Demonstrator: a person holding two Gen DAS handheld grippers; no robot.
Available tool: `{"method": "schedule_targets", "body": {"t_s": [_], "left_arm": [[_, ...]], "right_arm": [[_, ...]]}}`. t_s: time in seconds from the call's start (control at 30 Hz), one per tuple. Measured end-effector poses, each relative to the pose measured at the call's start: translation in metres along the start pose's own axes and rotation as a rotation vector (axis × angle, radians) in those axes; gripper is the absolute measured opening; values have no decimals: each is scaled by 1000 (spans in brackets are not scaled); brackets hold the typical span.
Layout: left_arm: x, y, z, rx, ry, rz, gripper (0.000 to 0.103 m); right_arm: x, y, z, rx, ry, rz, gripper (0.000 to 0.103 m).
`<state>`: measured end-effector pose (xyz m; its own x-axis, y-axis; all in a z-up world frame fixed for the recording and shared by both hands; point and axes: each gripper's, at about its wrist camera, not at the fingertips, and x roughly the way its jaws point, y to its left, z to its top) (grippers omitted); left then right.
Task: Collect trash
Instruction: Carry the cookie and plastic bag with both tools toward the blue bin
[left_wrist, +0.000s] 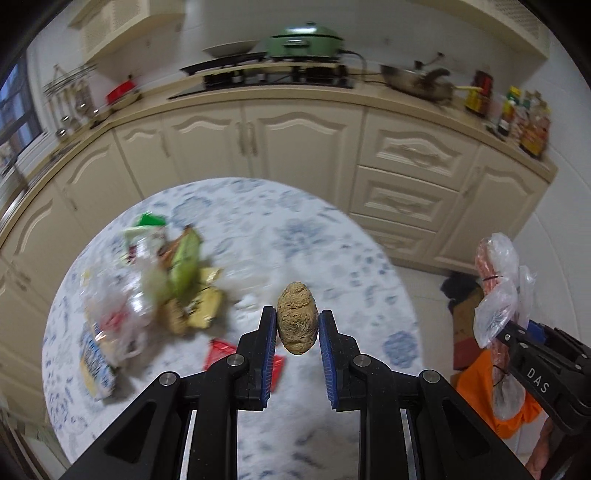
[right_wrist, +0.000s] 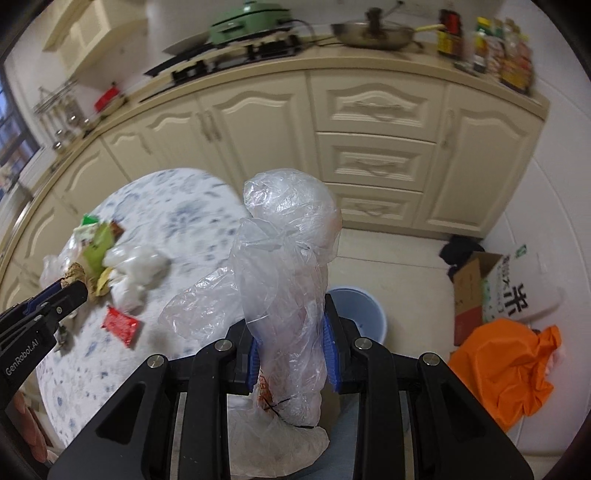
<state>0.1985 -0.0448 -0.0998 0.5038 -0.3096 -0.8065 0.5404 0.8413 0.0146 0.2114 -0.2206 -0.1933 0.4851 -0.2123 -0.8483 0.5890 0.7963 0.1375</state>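
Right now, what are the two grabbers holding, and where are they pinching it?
The left hand-held gripper pinches a brown lump by its sides. The right hand-held gripper squeezes a clear plastic bag around its lower middle.

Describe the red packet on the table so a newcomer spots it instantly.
Find the round table with the blue-flowered cloth. At its near edge, apart from the trash pile, lies the red packet: flat, shiny, the only bright red piece there.
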Motion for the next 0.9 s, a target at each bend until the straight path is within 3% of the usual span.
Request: {"method": "schedule_targets", "body": {"t_s": [0.33, 0.53, 0.9], "left_arm": [[50, -80, 27, 146, 47, -103, 19], [87, -121, 39, 213, 84, -126, 19], [165, -179, 56, 291, 189, -170, 19]], "right_arm": [[0, -80, 4, 145, -2, -109, 28], [7, -121, 0, 220, 23, -152, 28], [26, -158, -9, 284, 67, -180, 28]]}}
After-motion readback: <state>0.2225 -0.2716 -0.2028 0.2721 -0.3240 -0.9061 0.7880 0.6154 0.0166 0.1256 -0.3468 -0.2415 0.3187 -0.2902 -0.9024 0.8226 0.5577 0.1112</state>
